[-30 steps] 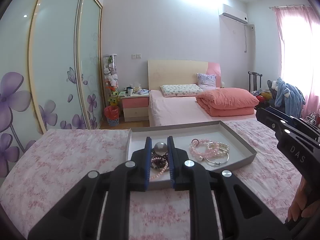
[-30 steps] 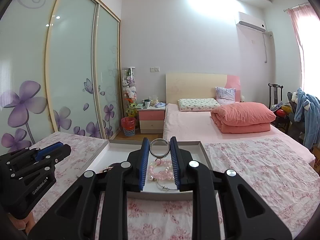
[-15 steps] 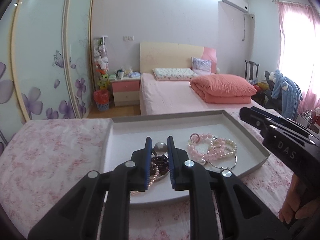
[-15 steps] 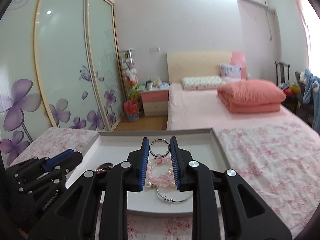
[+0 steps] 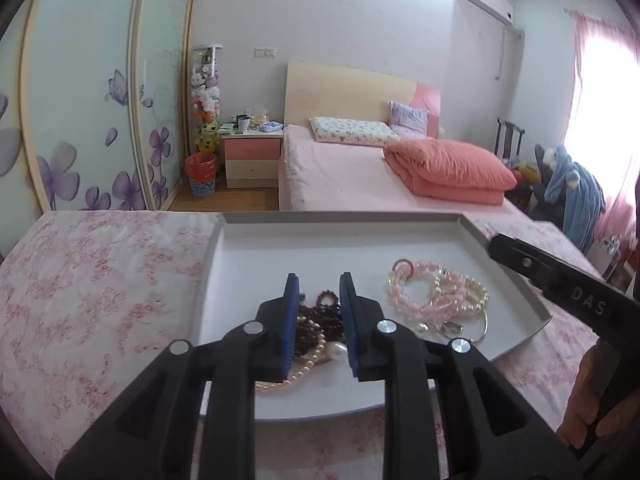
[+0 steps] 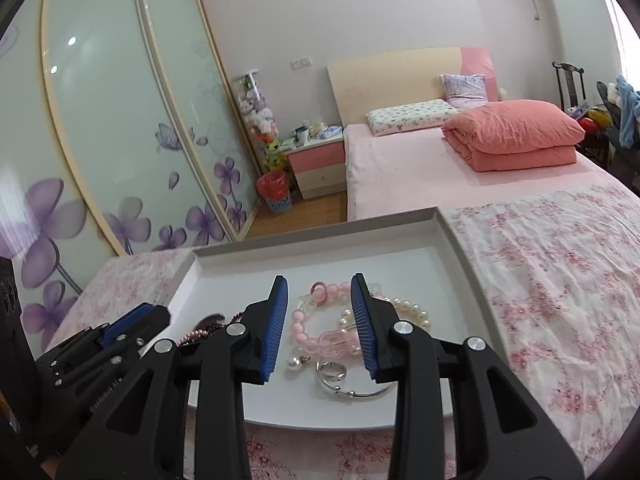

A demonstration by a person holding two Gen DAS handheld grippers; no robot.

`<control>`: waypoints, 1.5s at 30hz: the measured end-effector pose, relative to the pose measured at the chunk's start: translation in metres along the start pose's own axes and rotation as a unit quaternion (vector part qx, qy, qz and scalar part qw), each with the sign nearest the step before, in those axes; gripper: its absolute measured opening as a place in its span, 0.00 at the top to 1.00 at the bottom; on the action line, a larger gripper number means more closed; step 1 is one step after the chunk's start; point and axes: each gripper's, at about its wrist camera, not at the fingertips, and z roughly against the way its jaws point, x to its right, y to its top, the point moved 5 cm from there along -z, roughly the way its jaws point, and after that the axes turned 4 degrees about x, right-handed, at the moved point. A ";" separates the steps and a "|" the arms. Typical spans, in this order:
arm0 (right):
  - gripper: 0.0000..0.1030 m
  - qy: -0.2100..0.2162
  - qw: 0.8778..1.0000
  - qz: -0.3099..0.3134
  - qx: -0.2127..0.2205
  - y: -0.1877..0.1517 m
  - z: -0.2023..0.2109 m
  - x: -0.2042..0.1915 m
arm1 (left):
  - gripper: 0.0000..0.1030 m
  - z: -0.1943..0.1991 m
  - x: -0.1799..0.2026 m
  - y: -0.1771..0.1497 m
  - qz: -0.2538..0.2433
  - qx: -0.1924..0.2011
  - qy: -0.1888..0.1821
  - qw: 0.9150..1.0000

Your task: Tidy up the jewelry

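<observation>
Both jaws are opening and empty now: left gripper (image 5: pixel 319 286) has dropped its silver ball, right gripper (image 6: pixel 319 290) its ring (image 6: pixel 333 369). Dark beads (image 5: pixel 320 322) lie below the left jaws, pink beads (image 6: pixel 320 330) below the right, all in the tray (image 6: pixel 320 236).

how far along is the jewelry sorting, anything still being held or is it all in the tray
Done: the jewelry lies in the grey tray in two heaps, dark bead strands on one side, pink bead bracelets and a silver ring on the other. In hand: nothing; the left hand-held gripper and right hand-held gripper are opening, empty, above the heaps. Left: the pieces overlap, so untangling may remain.
</observation>
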 end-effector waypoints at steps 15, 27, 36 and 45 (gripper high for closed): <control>0.43 -0.013 0.999 0.030 0.038 -0.009 0.085 -0.022 | 0.44 0.100 -0.041 0.001 0.057 0.037 0.017 0.998; 0.02 -0.050 0.992 0.079 0.082 -0.041 0.155 -0.041 | 0.04 0.178 -0.026 -0.037 0.000 0.066 0.071 0.995; 0.02 -0.061 0.992 0.076 0.079 -0.065 0.177 -0.033 | 0.04 0.213 -0.018 -0.060 -0.015 0.080 0.089 0.993; 0.02 -0.064 0.987 0.090 0.113 -0.075 0.200 -0.031 | 0.04 0.222 -0.017 -0.072 -0.010 0.079 0.086 0.993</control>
